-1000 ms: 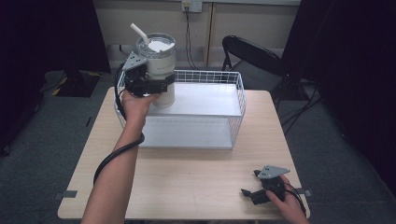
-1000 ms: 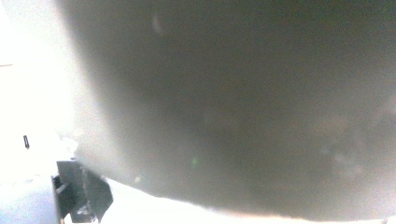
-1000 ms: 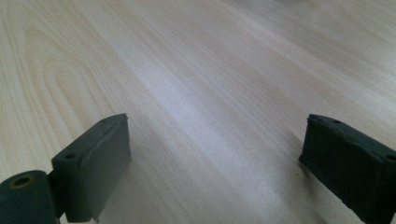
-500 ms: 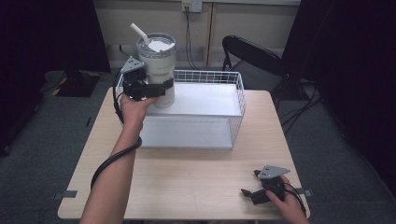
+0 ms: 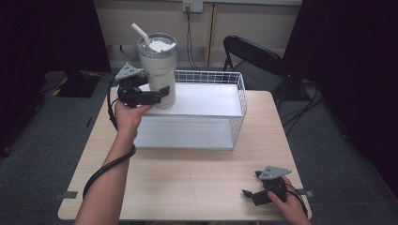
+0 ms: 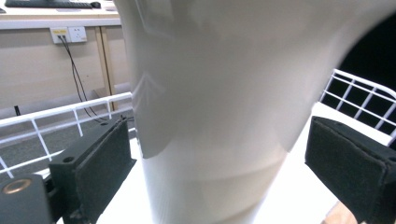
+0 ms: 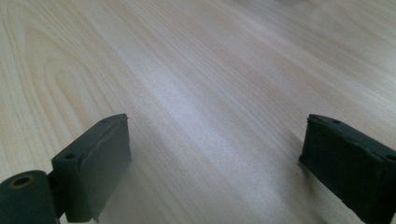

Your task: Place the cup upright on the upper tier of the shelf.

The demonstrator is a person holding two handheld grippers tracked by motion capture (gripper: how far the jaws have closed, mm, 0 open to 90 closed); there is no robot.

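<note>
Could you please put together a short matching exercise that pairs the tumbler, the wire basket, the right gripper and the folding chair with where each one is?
Things:
1. tumbler
2. wire basket
3. right gripper
4. folding chair

Places:
A. low over the table's near right corner, jaws apart
B. on the floor beyond the table's far edge
C. between the jaws of the left gripper, at the basket's left end
D. standing on the far half of the table

Pairs: 1-C, 2-D, 3-A, 4-B
</note>
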